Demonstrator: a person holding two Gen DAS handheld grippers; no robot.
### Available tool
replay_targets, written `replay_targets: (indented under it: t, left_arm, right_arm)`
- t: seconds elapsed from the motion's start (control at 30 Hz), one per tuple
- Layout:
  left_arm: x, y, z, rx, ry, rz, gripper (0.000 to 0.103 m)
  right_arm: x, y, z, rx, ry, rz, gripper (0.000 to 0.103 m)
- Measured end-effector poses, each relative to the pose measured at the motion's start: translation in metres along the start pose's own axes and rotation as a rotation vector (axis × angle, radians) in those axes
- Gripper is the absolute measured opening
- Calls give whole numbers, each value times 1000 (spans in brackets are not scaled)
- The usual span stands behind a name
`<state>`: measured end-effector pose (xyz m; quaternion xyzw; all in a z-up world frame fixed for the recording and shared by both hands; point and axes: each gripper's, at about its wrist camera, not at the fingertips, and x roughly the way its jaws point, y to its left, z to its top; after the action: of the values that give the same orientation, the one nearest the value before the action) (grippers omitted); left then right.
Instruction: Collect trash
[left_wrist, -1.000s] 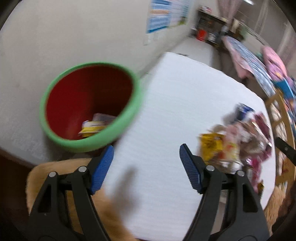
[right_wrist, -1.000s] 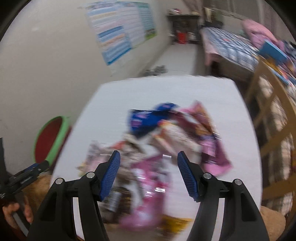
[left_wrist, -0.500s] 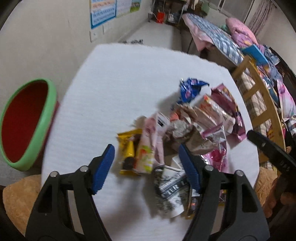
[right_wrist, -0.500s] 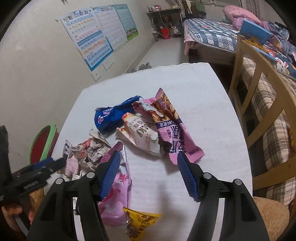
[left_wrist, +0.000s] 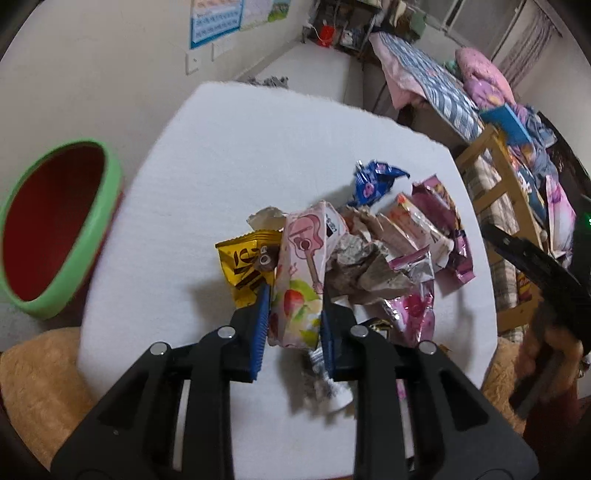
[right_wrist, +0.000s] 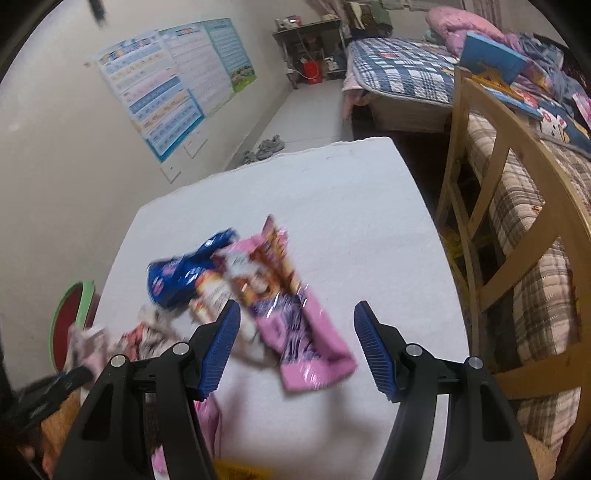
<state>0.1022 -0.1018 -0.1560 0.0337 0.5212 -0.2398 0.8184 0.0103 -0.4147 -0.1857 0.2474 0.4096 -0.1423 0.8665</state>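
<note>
Left fingers (left_wrist: 263, 310) pinch pink guitar-print wrapper (left_wrist: 301, 273); lettering unreadable.

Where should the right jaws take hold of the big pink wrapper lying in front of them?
At the near, flat end of the big pink wrapper, from above. That end lies bare on the white table, while its far end overlaps the blue wrapper.

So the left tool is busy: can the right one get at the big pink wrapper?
Probably yes: the right tool is open, and the pink wrapper lies uncovered right ahead between its fingers.
</note>
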Motion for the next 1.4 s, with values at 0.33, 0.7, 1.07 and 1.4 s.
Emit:
replay_targets:
  t: [0.33,0.7,1.07,1.4]
  left_arm:
    - [-10,64,-22,-147,31,88,24]
    - [17,53,-7,-105,17,29,39]
    - [-19,61,-30,-126,-56,23,58]
    - [-53,117,-58,-234,-113,169,58]
  right_arm:
    - [56,-1,14,18,152,16,28]
    - [25,6,9,-18,83,-27,25]
    - [-29,129,-25,-155,82,254,49]
    - [47,251,-93,-329,310,311,42]
